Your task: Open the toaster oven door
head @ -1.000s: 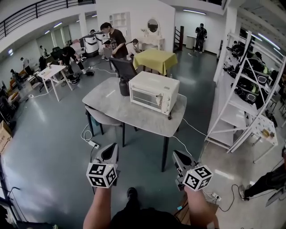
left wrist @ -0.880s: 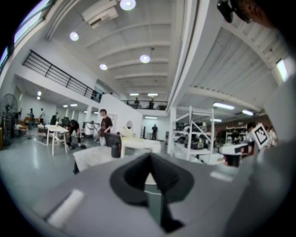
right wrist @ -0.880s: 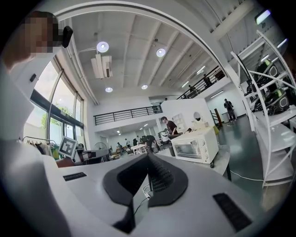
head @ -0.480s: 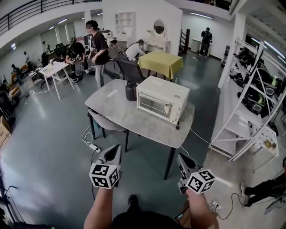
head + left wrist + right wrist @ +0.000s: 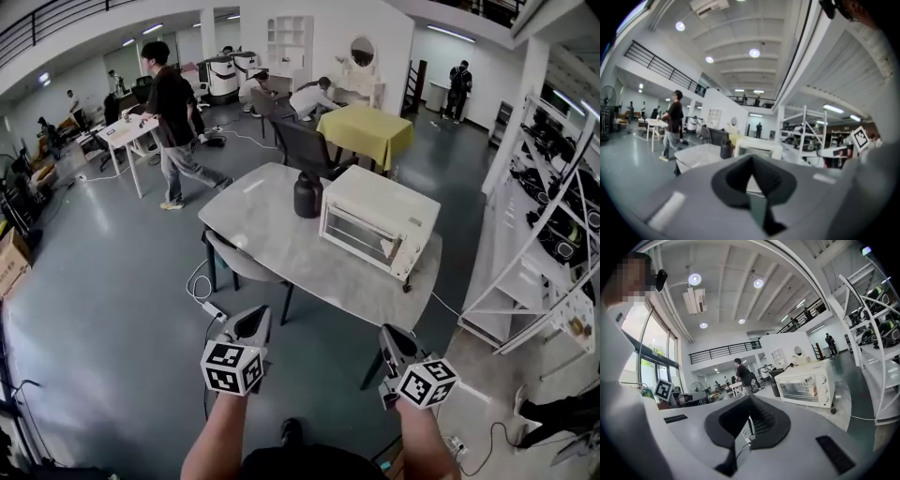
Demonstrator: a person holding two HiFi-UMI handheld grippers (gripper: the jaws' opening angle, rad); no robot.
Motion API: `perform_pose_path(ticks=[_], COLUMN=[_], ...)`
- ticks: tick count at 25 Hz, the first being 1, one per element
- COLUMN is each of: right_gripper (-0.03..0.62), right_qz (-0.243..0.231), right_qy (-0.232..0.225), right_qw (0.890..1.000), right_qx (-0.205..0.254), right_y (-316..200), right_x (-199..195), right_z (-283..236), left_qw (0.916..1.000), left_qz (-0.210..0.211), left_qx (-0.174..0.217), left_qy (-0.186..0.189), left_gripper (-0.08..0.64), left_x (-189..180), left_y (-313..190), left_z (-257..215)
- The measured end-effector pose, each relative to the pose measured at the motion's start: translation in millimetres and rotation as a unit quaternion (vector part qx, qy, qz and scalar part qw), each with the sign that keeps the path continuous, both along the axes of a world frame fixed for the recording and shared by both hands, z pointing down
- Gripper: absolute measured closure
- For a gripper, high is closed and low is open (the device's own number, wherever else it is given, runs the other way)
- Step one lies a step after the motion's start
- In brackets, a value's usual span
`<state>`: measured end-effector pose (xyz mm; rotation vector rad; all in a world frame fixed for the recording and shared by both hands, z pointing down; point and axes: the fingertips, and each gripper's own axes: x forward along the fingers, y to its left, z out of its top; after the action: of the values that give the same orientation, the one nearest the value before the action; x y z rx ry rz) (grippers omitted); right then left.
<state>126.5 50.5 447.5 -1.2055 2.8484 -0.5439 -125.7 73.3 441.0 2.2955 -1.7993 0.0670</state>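
Note:
The white toaster oven point(image 5: 380, 230) stands on a grey marble-top table point(image 5: 272, 239) ahead of me, its glass door shut. It also shows in the left gripper view point(image 5: 757, 149) and the right gripper view point(image 5: 806, 383). Both grippers hang low in the head view, well short of the table. The left gripper point(image 5: 251, 323) is shut and empty, as its own view shows point(image 5: 751, 159). The right gripper point(image 5: 394, 339) is likewise shut with nothing in it point(image 5: 750, 401). A dark jar point(image 5: 307, 195) sits on the table just left of the oven.
A grey chair point(image 5: 239, 258) is tucked under the table's near left side. A power strip and cables point(image 5: 214, 309) lie on the floor before it. Metal shelving point(image 5: 553, 216) lines the right. A yellow-clothed table point(image 5: 366, 127) stands behind. A person point(image 5: 173, 122) walks at the far left.
The table and oven have come nearer and shifted right in the head view. The walking person has moved left. Both grippers stay shut and low.

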Motion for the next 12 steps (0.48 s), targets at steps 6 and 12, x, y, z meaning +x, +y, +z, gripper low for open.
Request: perform_pose_path(ticks=[6, 12], right_gripper=[0.598, 0.598], right_qz=[0.016, 0.039], right_qy=[0.011, 0.010], right_qw=[1.000, 0.999], right_qx=[0.006, 0.016], right_y=[-27, -37], right_x=[-20, -34], right_z=[-8, -17], left_qw=[0.9996, 0.9999], left_qz=[-0.025, -0.011], left_qx=[0.007, 0.007], left_qy=[0.014, 0.011], left_gripper=[0.551, 0.551], left_x=[-57, -80], left_y=[-23, -33], left_z=[-8, -10])
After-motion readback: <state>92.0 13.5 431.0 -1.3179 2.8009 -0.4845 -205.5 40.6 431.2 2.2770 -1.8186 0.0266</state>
